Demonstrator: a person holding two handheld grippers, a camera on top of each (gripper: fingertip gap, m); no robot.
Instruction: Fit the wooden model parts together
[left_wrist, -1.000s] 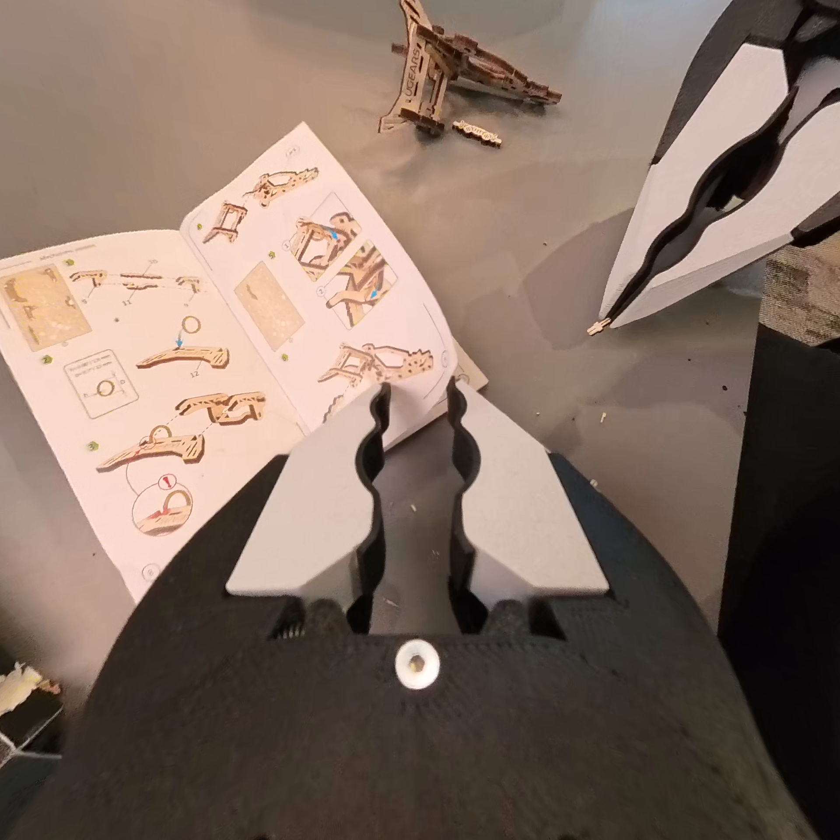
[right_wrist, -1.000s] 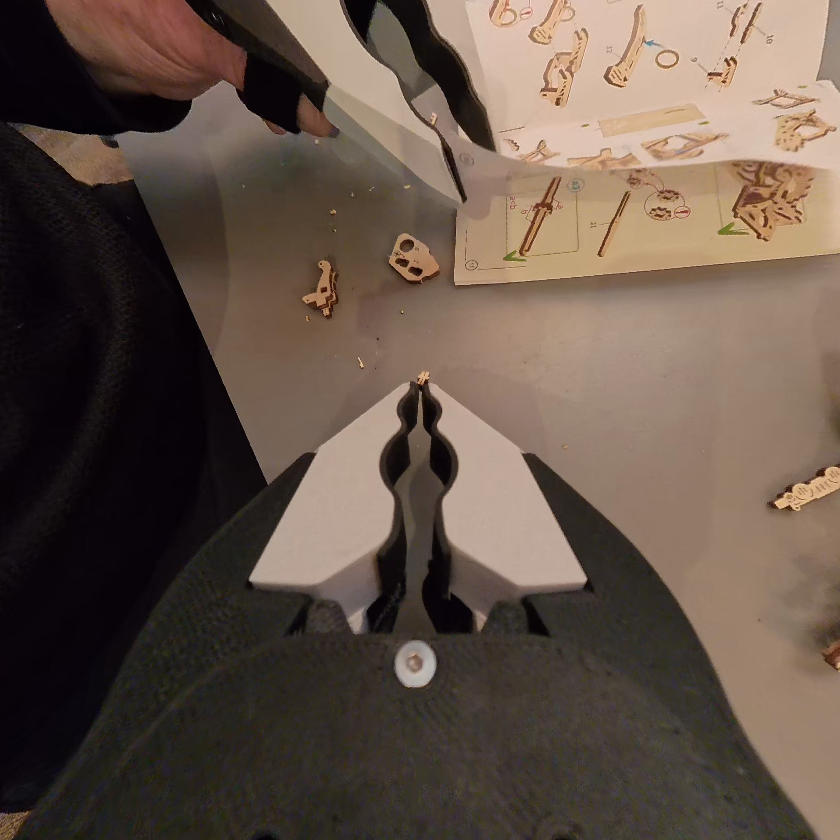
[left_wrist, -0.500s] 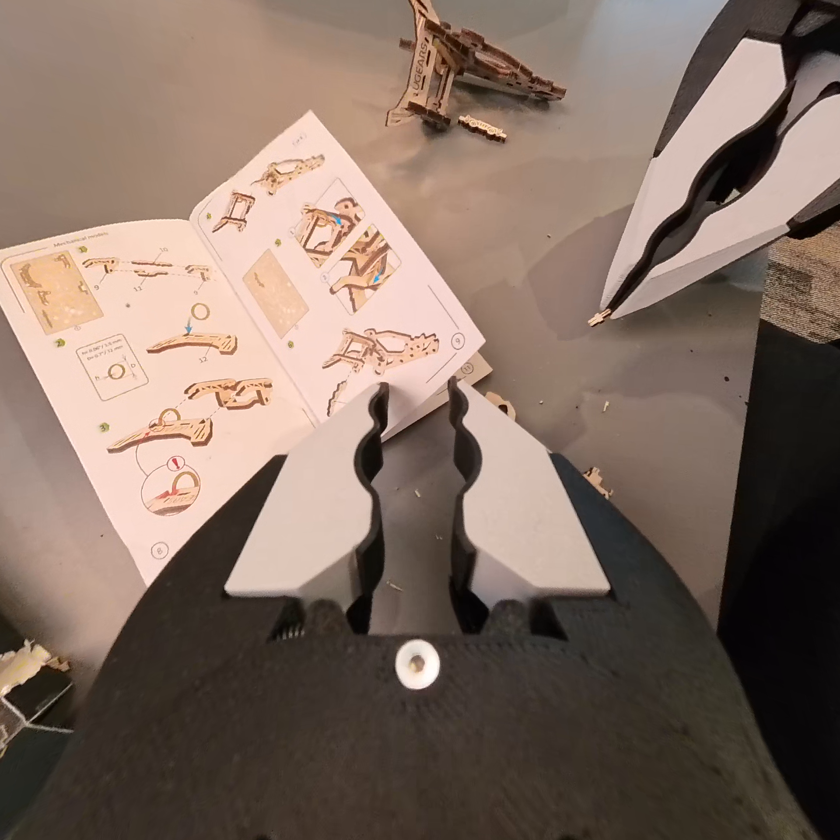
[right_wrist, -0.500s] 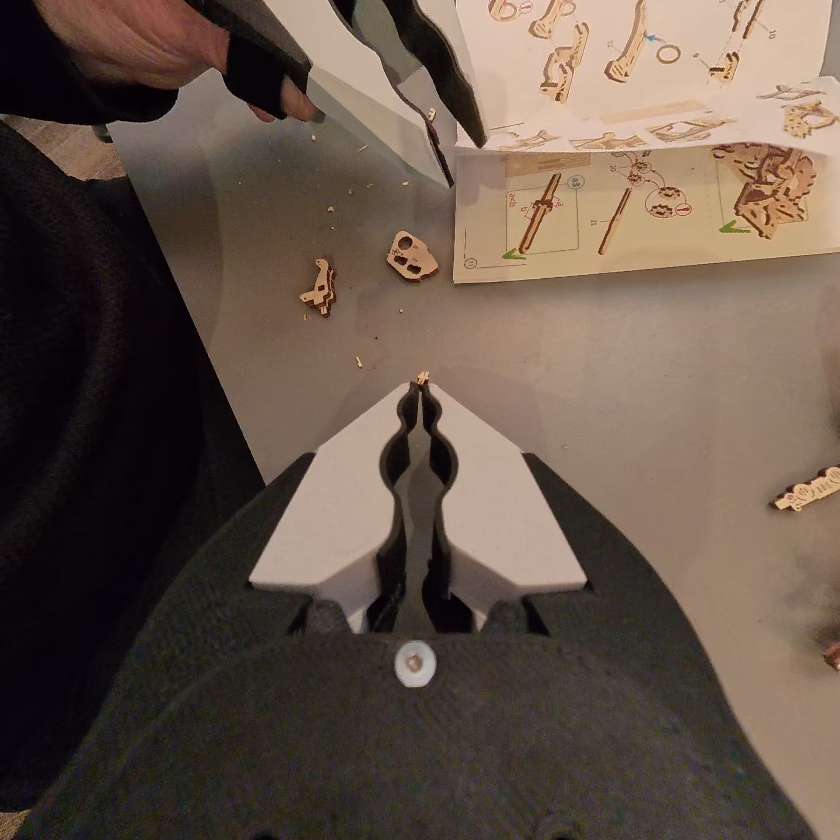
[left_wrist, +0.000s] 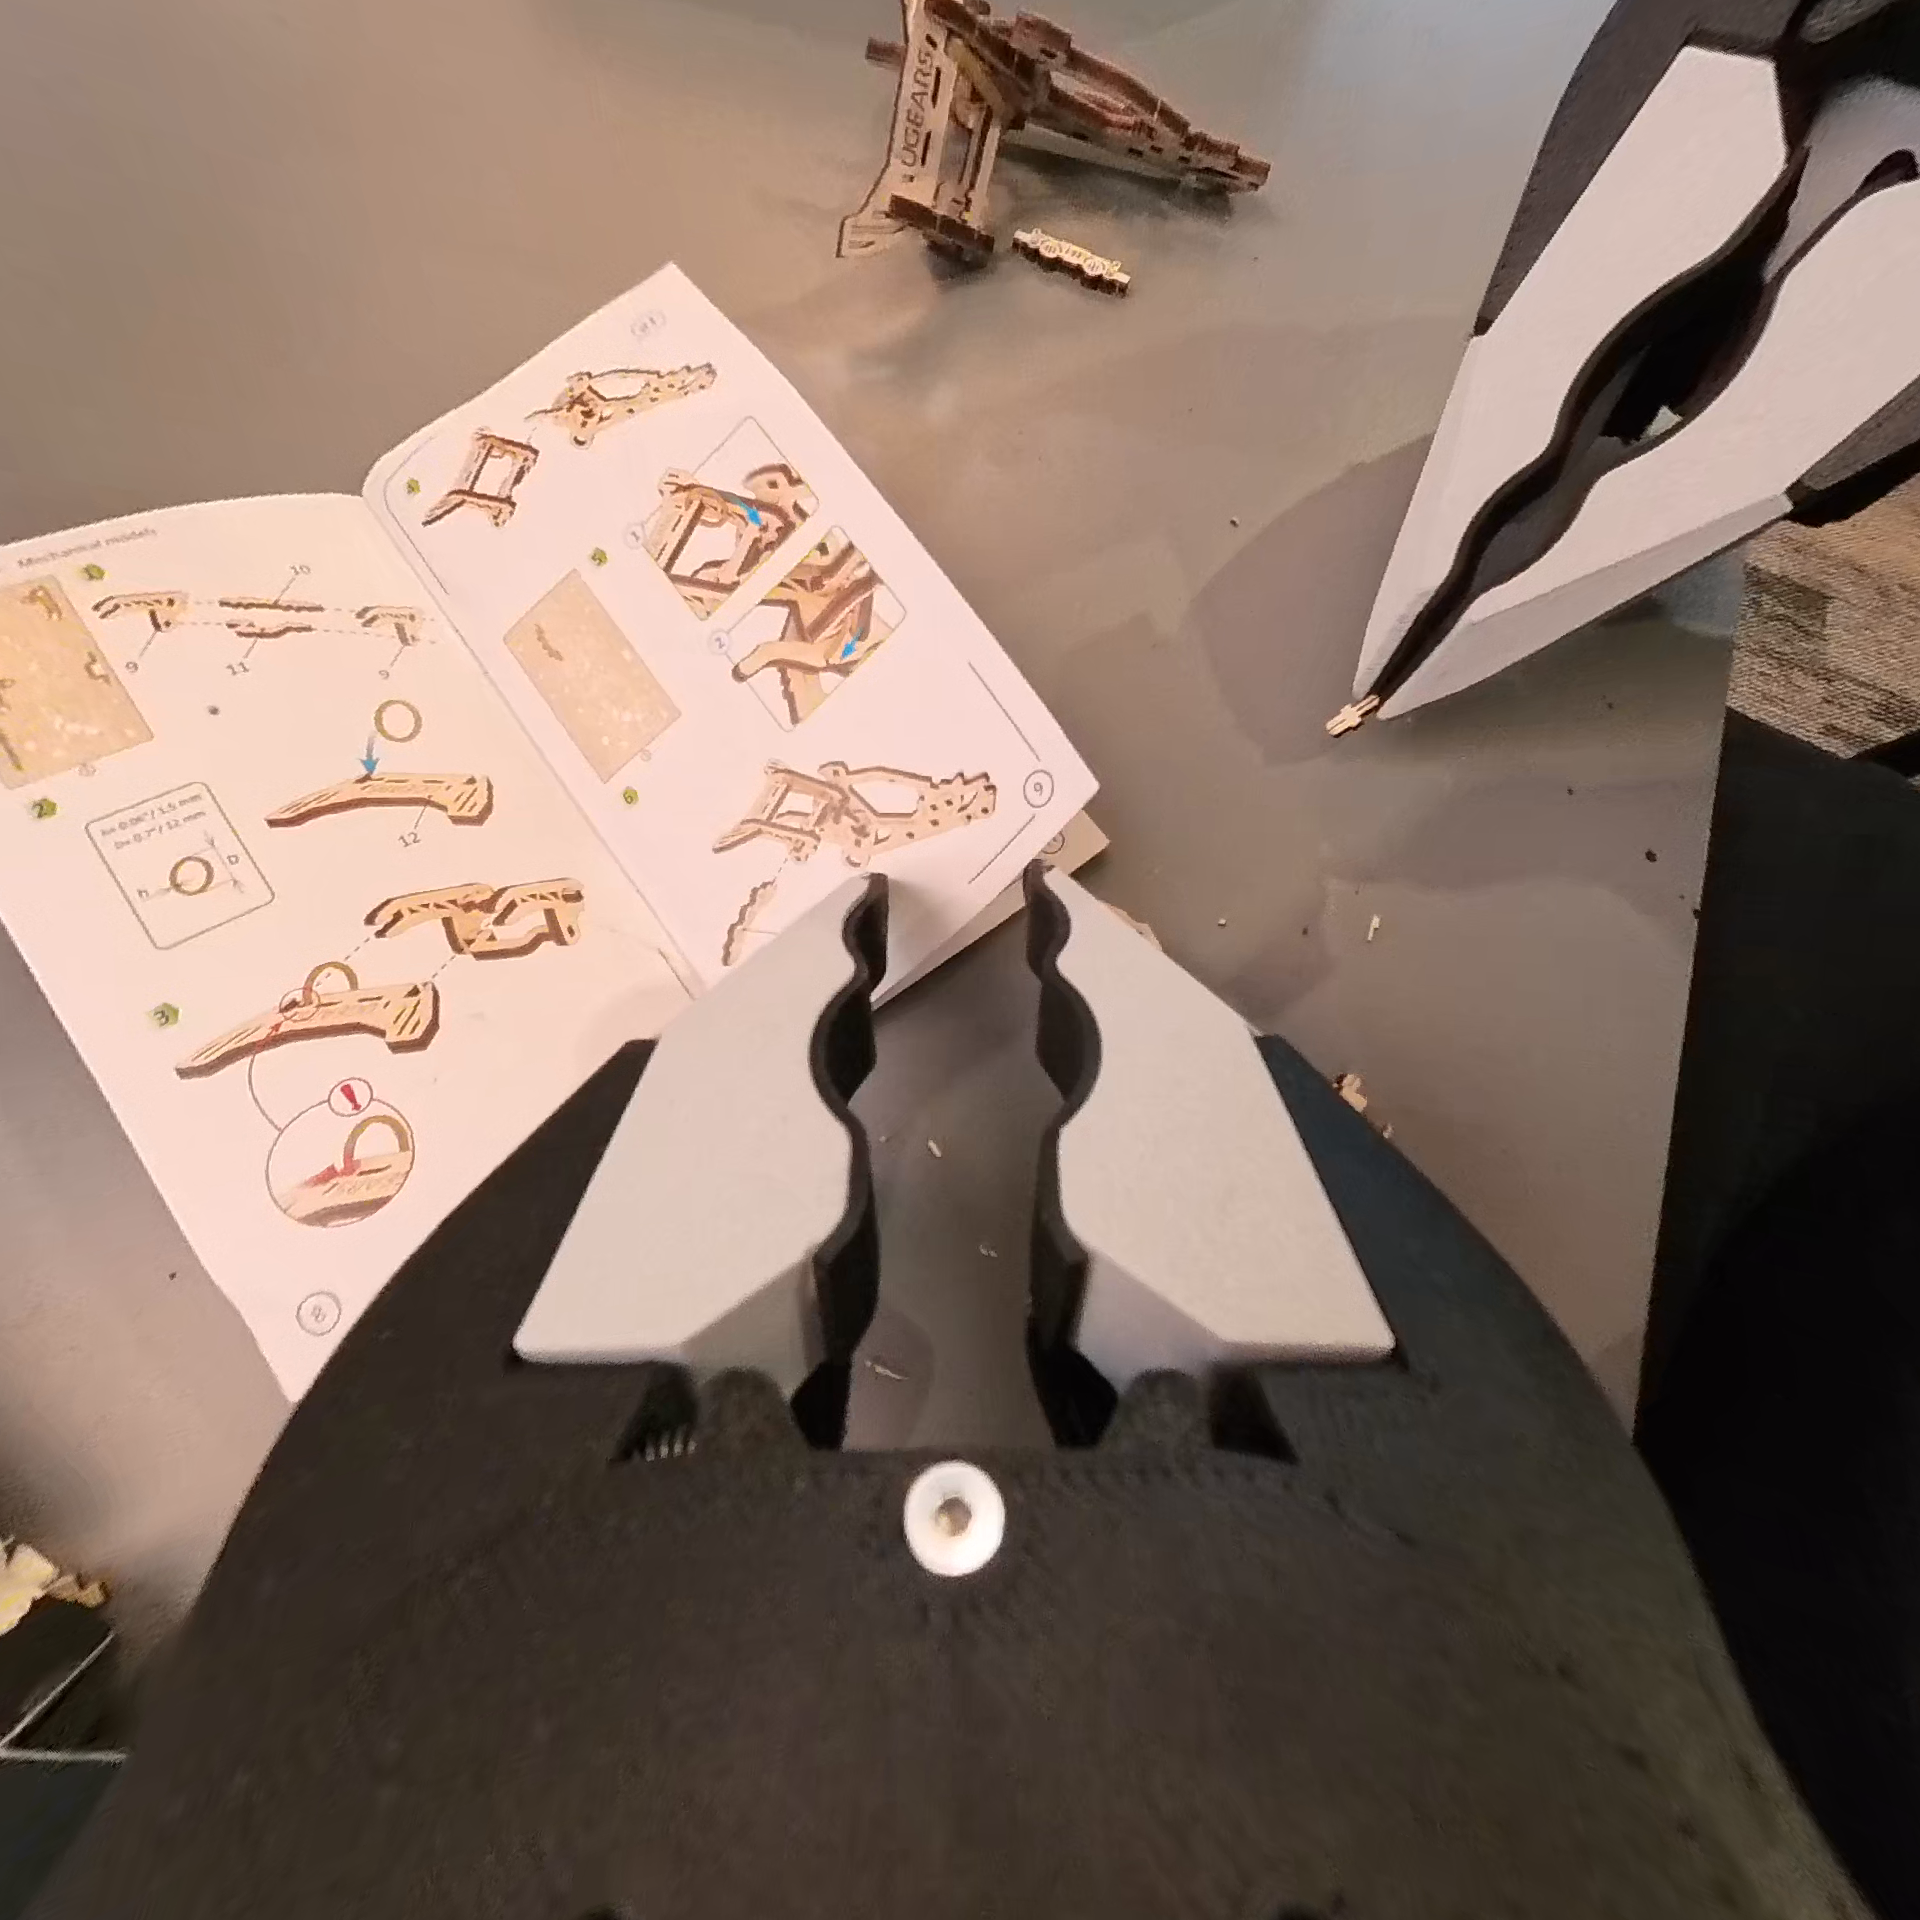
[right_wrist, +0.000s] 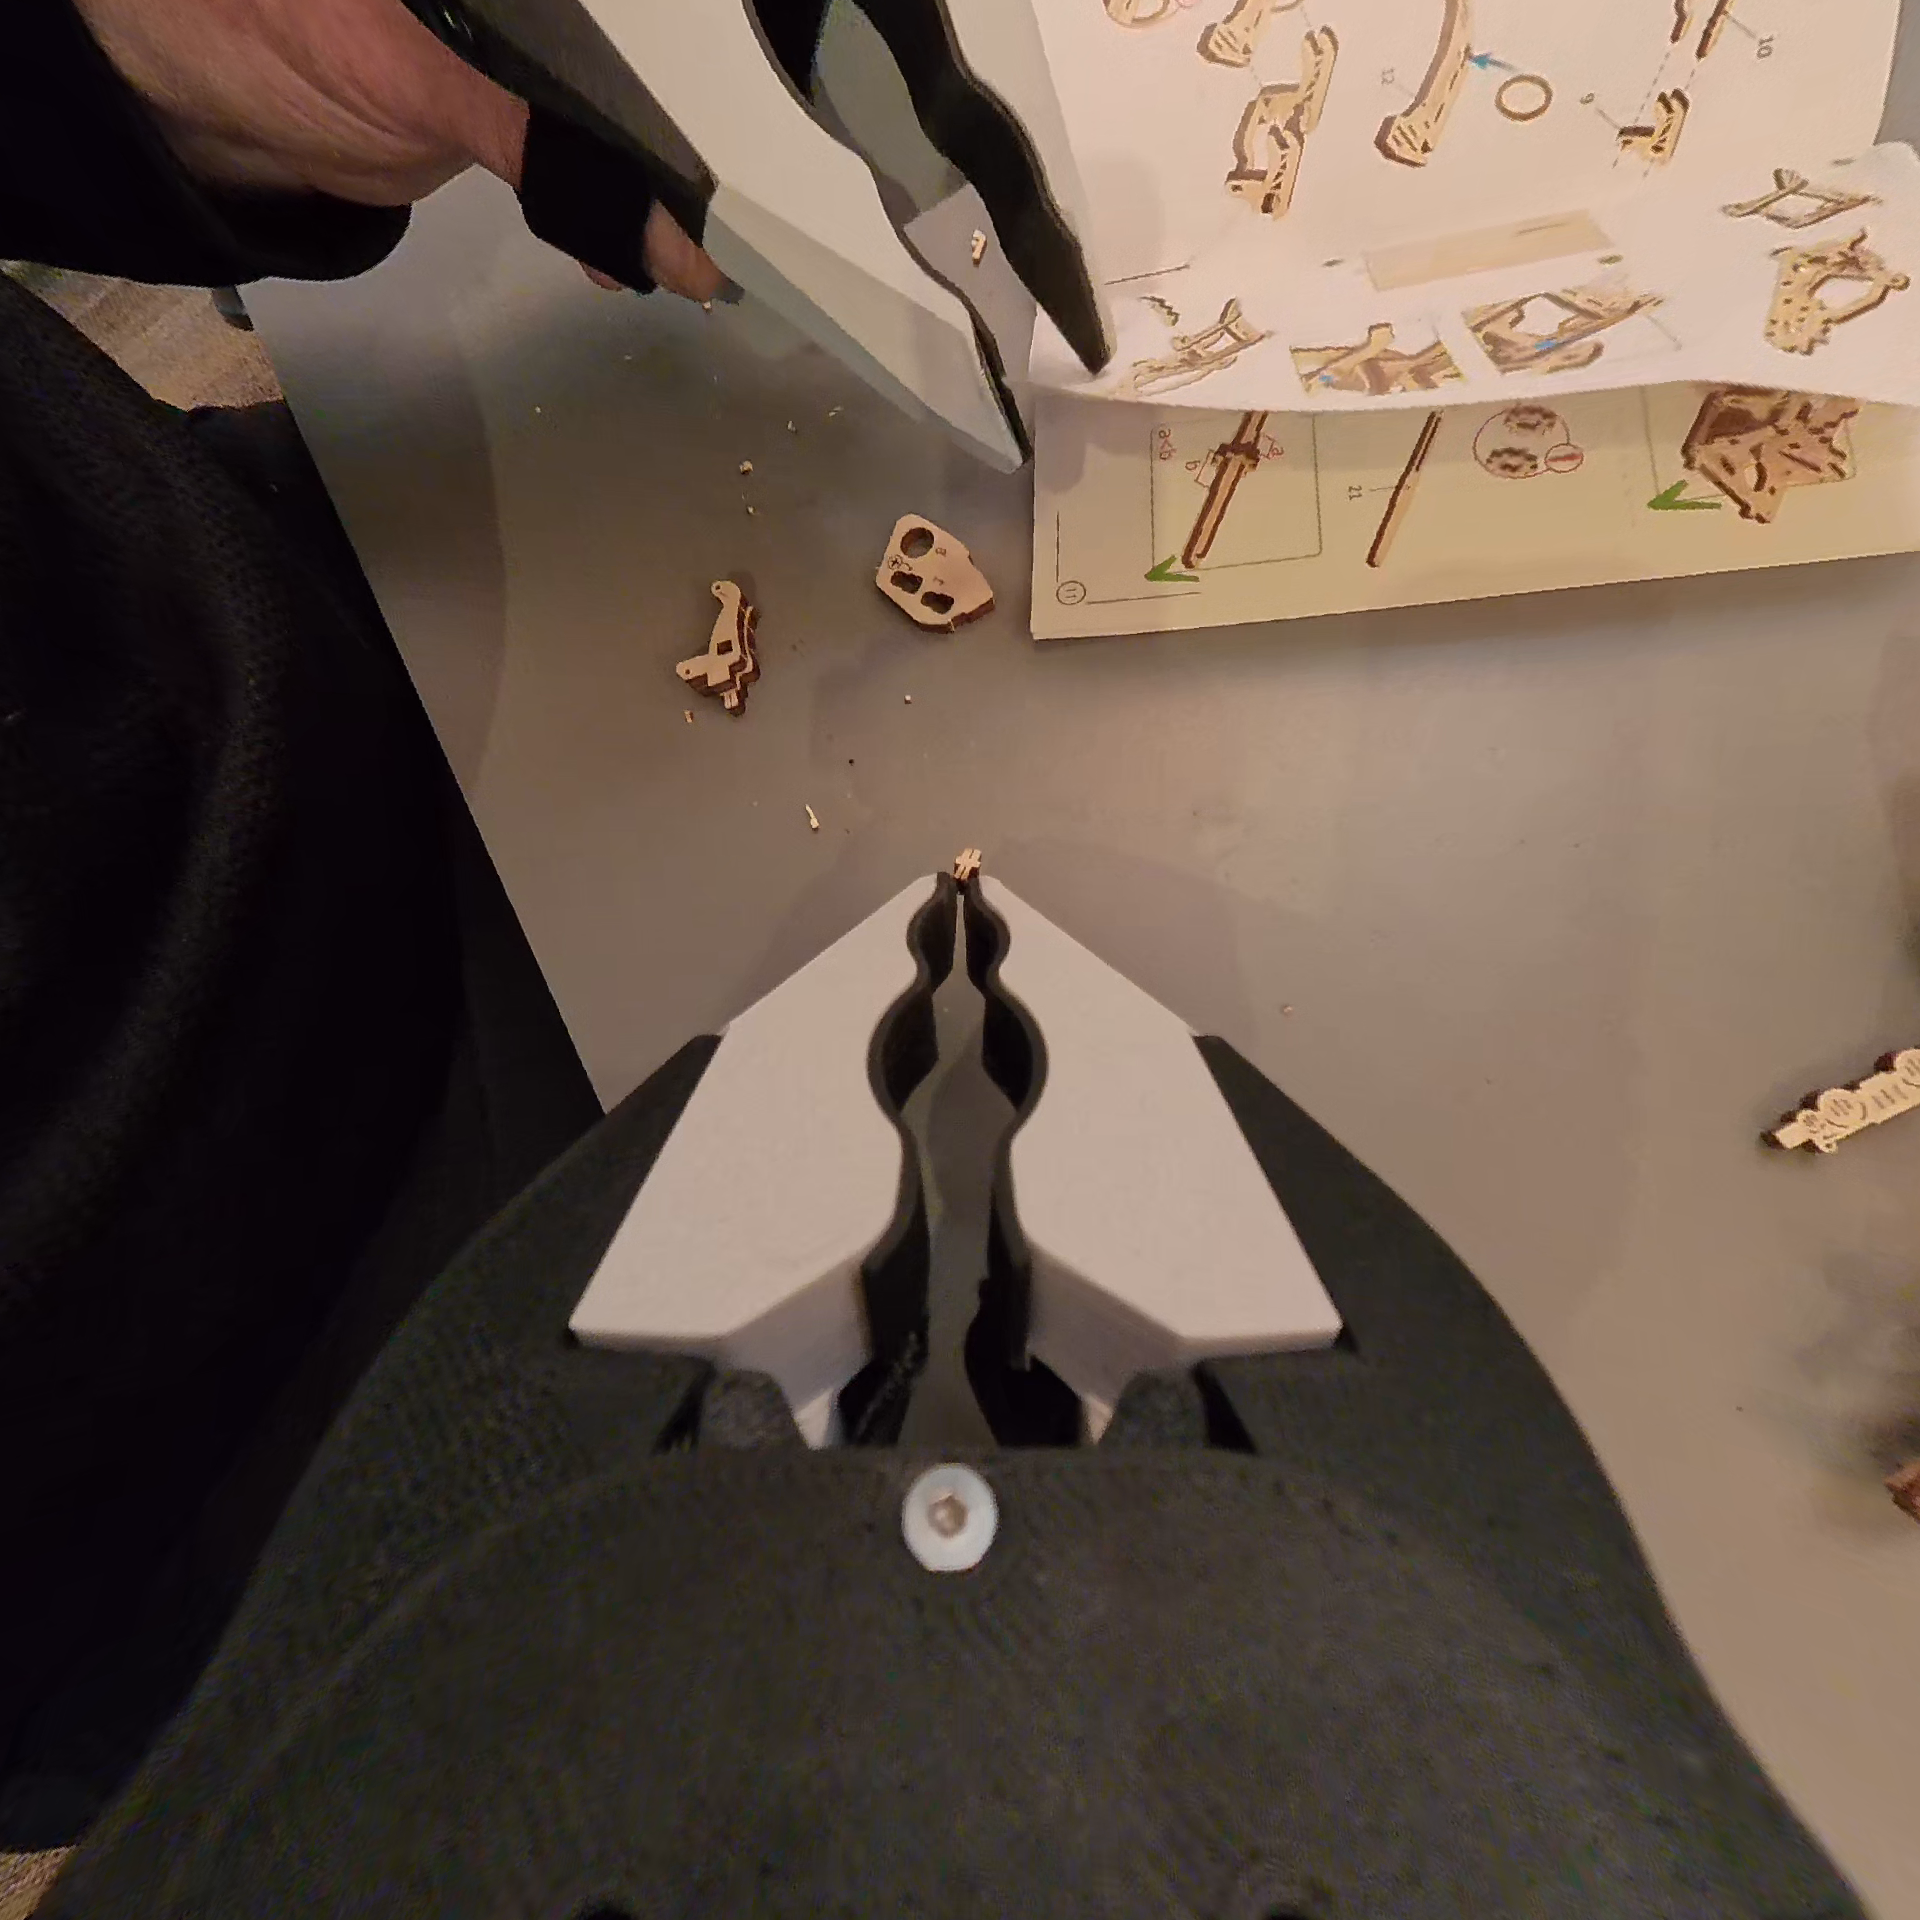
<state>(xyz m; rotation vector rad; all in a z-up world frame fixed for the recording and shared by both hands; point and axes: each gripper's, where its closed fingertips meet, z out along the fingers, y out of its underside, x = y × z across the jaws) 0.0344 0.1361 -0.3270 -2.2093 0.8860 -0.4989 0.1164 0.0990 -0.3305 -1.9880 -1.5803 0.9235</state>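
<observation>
My right gripper (right_wrist: 964, 883) is shut on a tiny wooden peg (right_wrist: 968, 861) at its fingertips, above the grey table; it shows in the left wrist view (left_wrist: 1369, 707) with the peg (left_wrist: 1349, 719) sticking out. My left gripper (left_wrist: 954, 888) is open and empty over the corner of the open instruction booklet (left_wrist: 416, 727); in the right wrist view it (right_wrist: 1049, 405) hangs at the booklet's edge (right_wrist: 1455, 260). A part-built wooden model (left_wrist: 1039, 135) stands at the far side, a small wooden strip (left_wrist: 1070, 255) beside it. Two flat wooden parts (right_wrist: 933, 574) (right_wrist: 722, 649) lie near the booklet.
A hand (right_wrist: 312, 114) in a fingerless black glove holds the left gripper. A person's dark clothing (right_wrist: 187, 831) fills the left of the right wrist view. Wood crumbs (right_wrist: 810, 816) dot the table (right_wrist: 1351, 831). Another wooden strip (right_wrist: 1849, 1117) lies at the right. The gap from one gripper's tips to the other's is roughly 10 centimeters.
My left gripper has drawn back and to the right, so the booklet and the two flat parts show more fully. The right gripper still holds the peg and has barely moved.
</observation>
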